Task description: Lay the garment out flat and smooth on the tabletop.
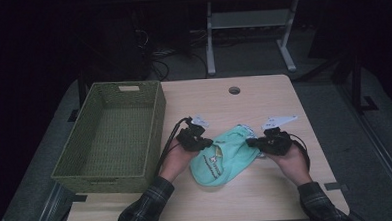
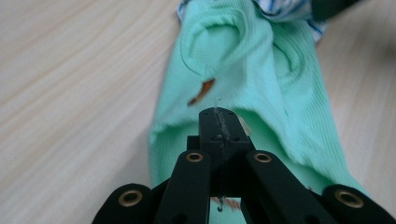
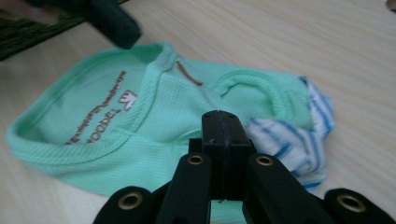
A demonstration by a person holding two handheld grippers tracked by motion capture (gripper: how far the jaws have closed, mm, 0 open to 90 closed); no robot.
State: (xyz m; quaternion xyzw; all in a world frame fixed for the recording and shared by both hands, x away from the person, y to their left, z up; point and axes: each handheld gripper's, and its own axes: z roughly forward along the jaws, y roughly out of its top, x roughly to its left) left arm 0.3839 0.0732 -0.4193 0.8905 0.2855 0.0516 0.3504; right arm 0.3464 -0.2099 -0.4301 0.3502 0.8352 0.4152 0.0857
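Mint-green garment (image 1: 221,157) bunched mid-table, long axis left to right, between left gripper (image 1: 199,140) and right gripper (image 1: 259,143), both equally close. Jaws of each pressed together, pinching opposite ends of cloth. Far left: woven basket (image 1: 150,137), nearer left hand.

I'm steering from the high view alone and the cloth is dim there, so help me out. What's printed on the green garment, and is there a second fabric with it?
Observer: In the right gripper view, the green garment carries brown lettering and a small crown-like mark.
Operator: And the second fabric?
Observer: Yes, a blue-and-white striped cloth lies bunched against the garment's far end, beside the right gripper.
Operator: How do the left jaws stand?
Observer: The left gripper has its jaws together, tips over the garment; whether fabric is pinched between them I can't tell.
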